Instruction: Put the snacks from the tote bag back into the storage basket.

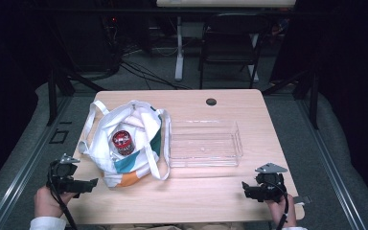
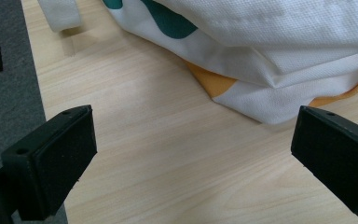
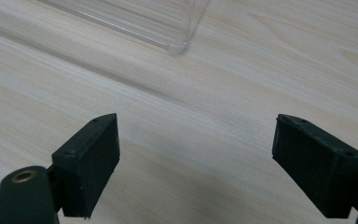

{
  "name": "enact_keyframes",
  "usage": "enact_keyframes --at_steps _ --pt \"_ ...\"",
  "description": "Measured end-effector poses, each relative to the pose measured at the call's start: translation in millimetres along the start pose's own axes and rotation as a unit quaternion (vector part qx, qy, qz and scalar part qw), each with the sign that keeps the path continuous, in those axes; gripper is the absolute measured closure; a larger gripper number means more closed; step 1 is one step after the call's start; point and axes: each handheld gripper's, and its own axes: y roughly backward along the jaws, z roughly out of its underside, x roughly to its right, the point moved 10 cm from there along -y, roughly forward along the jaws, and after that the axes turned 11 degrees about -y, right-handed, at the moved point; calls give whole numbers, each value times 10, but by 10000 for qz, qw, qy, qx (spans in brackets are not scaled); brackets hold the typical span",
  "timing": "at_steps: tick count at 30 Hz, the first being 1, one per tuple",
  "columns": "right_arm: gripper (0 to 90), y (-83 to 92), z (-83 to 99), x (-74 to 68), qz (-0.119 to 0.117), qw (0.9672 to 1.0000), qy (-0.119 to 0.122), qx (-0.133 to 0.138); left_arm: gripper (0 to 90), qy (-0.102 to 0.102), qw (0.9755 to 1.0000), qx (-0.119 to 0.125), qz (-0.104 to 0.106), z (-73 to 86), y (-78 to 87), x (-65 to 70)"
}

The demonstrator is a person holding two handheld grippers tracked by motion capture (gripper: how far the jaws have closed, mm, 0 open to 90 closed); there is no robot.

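Observation:
A white cloth tote bag (image 1: 124,143) with teal and orange patches lies on the left half of the wooden table (image 1: 230,108), its mouth gaping. Inside it I see a red-and-white round can (image 1: 122,142). To the bag's right stands a clear plastic bin (image 1: 203,143), nothing in it. My left gripper (image 1: 92,184) hovers at the table's front left corner, open, just short of the bag's orange corner (image 2: 223,86). At the front right, my right gripper (image 1: 246,188) is open over bare wood, the bin's near corner (image 3: 179,44) ahead of it.
A dark grommet hole (image 1: 211,101) sits near the table's far edge. Beyond the table stand a black chair (image 1: 230,43) and a white desk leg (image 1: 179,48), with cables on the grey floor. The bag's strap (image 2: 60,14) lies near the table's left edge.

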Motion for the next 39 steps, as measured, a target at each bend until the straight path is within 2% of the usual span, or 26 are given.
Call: enact_keyframes --at_steps 17,27,28,39 --pt "144 4 0 -1 16 10000 8 16 1 -2 10000 -3 -16 -3 6 5" --pt "144 4 0 1 22 10000 14 16 1 0 10000 15 -61 -10 21 -2" --pt "144 4 1 1 21 10000 16 11 1 14 9999 58 -127 -17 13 -7" --pt "144 1 3 5 53 10000 24 0 1 -23 9999 83 -112 -46 39 7"
